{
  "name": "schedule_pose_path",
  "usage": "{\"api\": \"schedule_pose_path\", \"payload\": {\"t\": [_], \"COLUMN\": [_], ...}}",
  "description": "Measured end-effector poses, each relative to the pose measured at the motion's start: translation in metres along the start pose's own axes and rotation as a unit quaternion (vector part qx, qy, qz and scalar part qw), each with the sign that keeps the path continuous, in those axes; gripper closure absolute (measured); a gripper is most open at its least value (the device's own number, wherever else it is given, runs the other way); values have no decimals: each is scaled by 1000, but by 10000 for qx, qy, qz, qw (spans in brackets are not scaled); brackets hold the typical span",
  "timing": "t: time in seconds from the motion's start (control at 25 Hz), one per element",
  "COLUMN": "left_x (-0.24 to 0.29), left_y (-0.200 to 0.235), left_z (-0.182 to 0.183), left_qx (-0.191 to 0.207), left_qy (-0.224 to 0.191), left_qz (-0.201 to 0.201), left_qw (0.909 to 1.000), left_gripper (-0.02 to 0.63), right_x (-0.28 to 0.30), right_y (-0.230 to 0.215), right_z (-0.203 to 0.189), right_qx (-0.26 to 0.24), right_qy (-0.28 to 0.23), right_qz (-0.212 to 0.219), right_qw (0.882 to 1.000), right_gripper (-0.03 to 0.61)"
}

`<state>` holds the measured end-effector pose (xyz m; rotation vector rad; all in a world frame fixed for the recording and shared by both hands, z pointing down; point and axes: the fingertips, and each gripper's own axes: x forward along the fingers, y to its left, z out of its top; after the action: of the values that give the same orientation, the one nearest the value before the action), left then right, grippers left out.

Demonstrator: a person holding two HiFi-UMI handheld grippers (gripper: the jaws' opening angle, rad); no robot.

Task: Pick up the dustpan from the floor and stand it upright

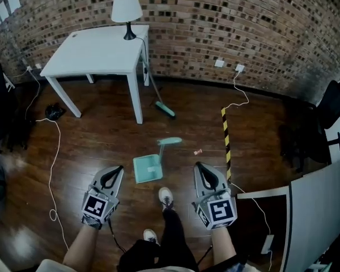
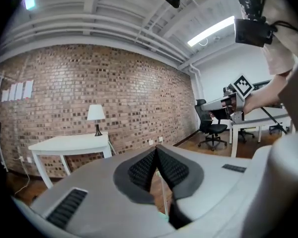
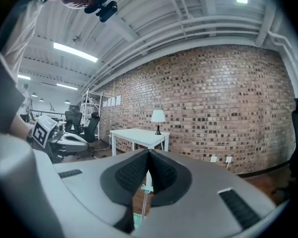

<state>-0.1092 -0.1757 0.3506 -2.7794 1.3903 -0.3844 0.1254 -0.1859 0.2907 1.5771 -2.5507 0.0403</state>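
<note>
The teal dustpan [image 1: 147, 168] rests on the wooden floor between my two grippers, its long handle [image 1: 169, 142] rising toward the camera, so it looks upright. My left gripper [image 1: 118, 168] hovers to its left, jaws shut and empty. To the pan's right my right gripper [image 1: 198, 165] is held the same way, shut on nothing. In the left gripper view the closed pads [image 2: 156, 150] meet, and a thin strip of the dustpan [image 2: 163, 192] shows below them. The right gripper view has the pads [image 3: 149, 152] pressed together, with the dustpan handle [image 3: 145, 195] beyond.
A white table [image 1: 96, 50] with a lamp [image 1: 126, 10] stands against the brick wall, a broom [image 1: 158, 98] leaning on it. Yellow-black tape [image 1: 226, 143], a small scrap [image 1: 198, 152] and cables [image 1: 51, 169] lie on the floor. My shoe [image 1: 166, 197] is near the pan. A white desk [image 1: 317, 208] is right.
</note>
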Motion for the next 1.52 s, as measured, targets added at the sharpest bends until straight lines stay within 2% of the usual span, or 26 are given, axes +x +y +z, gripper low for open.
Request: {"api": "schedule_pose_path", "payload": {"t": [0.08,0.24,0.36,0.48,0.6,0.72,1.04,1.52], "left_x": [-32,-86,-115,-135,-145,-148,-138,-136], "left_y": [0,0,11,16,11,5,-43,-46], "left_z": [36,93,137,159,170,186,191,215], "left_qx": [54,493,752,771,677,539,298,446], "left_qy": [-129,-420,-815,-979,-975,-1030,-1075,-1160], "left_qz": [105,370,660,888,1069,1056,920,1098], "left_qw": [9998,9972,9916,9882,9872,9876,9895,9862], "left_gripper": [606,607,607,607,607,607,607,607], "right_x": [-19,-51,-58,-68,-85,-97,-125,-115], "right_y": [8,17,28,41,51,57,51,49], "right_z": [37,100,148,179,192,213,198,193], "right_qx": [-131,-73,-184,-182,-83,-11,185,105], "right_qy": [-4,-22,-298,-637,-661,-848,-941,-867], "right_qz": [23,-14,-14,77,143,180,165,313], "right_qw": [9999,10000,9994,9978,9977,9962,9953,9957], "right_gripper": [595,595,595,595,595,595,595,595]}}
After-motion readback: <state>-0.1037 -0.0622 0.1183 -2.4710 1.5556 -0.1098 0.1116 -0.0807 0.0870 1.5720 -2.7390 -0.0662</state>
